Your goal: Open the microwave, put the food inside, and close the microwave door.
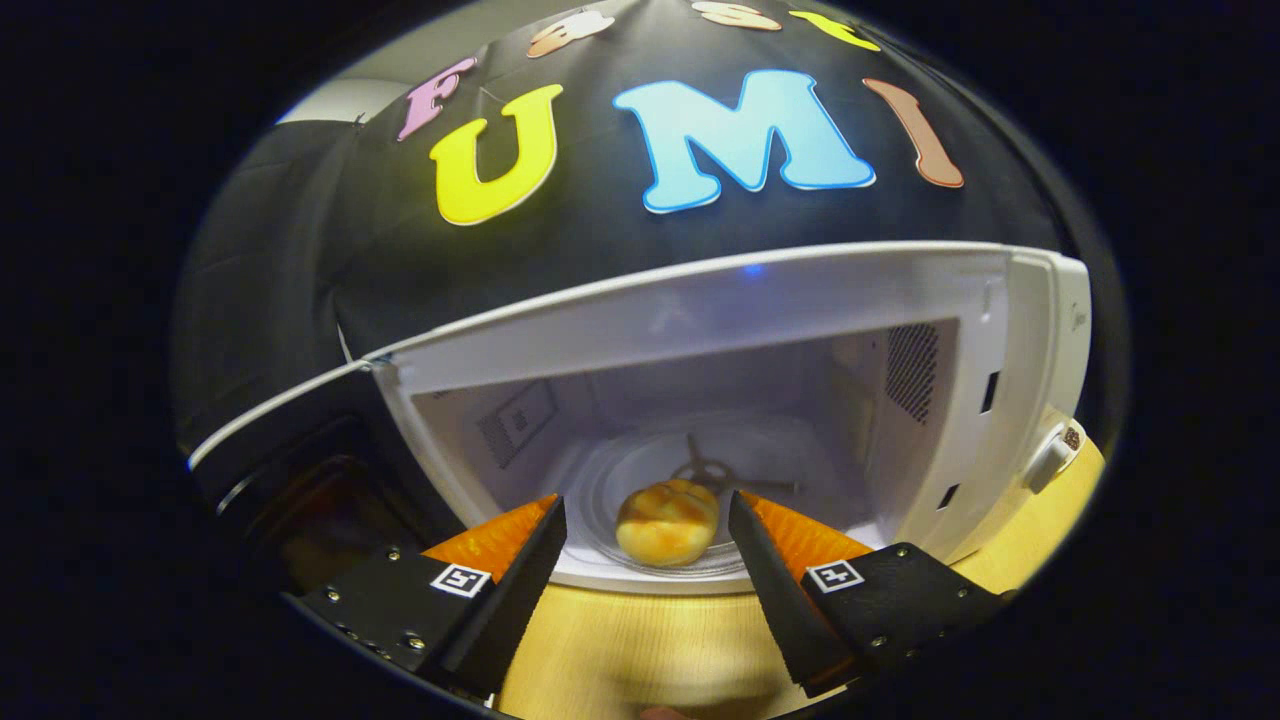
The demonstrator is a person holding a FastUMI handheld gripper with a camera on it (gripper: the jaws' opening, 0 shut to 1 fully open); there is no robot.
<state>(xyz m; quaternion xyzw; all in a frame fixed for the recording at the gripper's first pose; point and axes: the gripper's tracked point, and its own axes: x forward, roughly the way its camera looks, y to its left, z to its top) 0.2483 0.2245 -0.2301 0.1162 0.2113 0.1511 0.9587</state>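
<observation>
**Gripper view: bun in the oven, door left to shut**

Gripper view: bread roll [667, 521] resting on the glass turntable [610, 490], near the front lip of the cavity, just ahead of the fingertips and in line with the gap between them. Round, golden, matte crust. Probably light and soft; likely to dent under a hard squeeze, unlikely to slip. If ever regripped, best taken across the widest part, low on the sides, with gentle pressure. Apparently no need: already placed.

Gripper [648, 520] spread wide, holding nothing, both fingers apart from the roll, hovering over the wooden table [640, 640] just outside the opening.

Microwave [1000, 400] standing open, white interior lit, vent grille on the right wall. Door [290, 440] swung out to the left, dark glass facing inward, white trim along its top edge. Knob [1050, 462] on the right front panel.

Judged remaining: closing the door. Rigid, hinged panel, light to swing; a push on the outer face near the free edge, far from the hinge, should serve. Glossy glass may let a fingertip slide, so a flat, square contact looks safer than a glancing one.
</observation>
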